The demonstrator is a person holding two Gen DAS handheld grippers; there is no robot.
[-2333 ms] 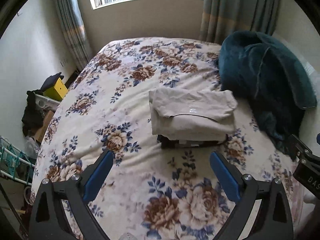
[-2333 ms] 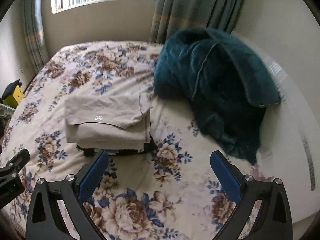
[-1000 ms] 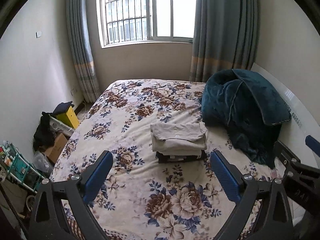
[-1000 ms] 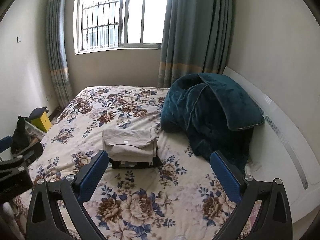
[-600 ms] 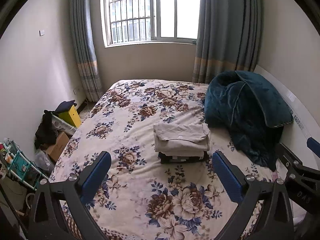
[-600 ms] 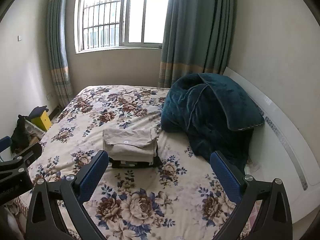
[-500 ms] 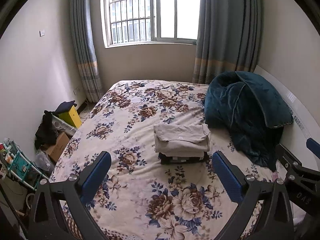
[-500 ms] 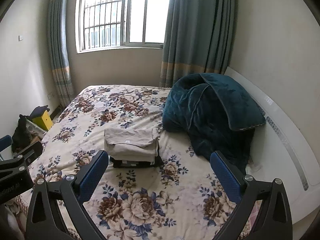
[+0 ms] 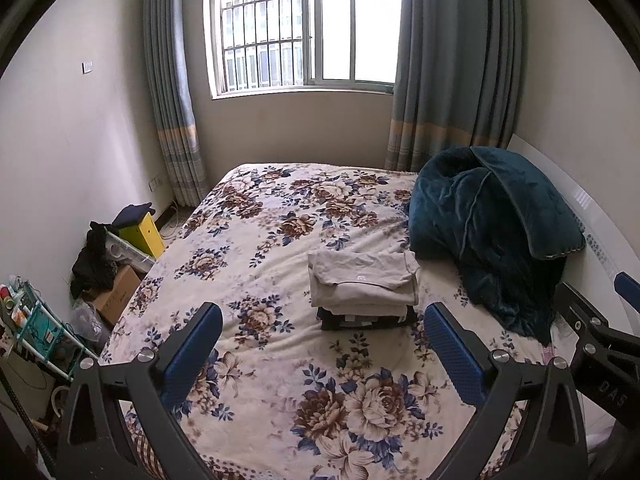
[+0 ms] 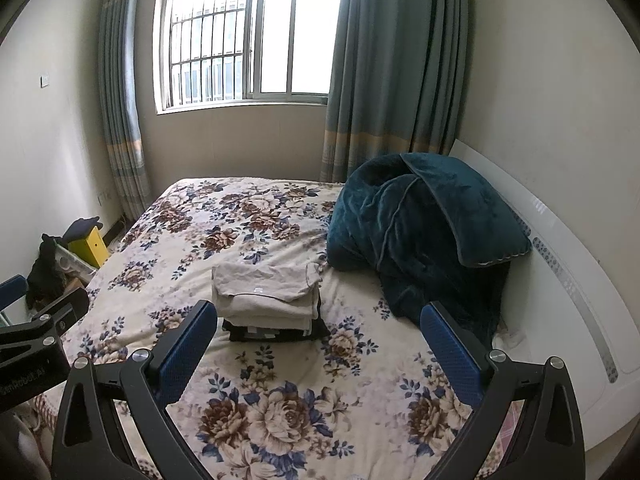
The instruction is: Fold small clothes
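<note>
Standing back from the floral-print bedspread (image 9: 280,360), both tools are idle: the left blue-padded gripper (image 9: 322,344) and the right blue-padded gripper (image 10: 318,344) hold their jaws spread wide with nothing between them. A neat stack of folded beige and dark small clothes (image 9: 362,290) sits mid-bed, just beside the crumpled teal plush blanket (image 10: 424,232). No unfolded garment is visible, so the folding looks finished; any next move should leave the stack square and keep clear of that blanket.
</note>
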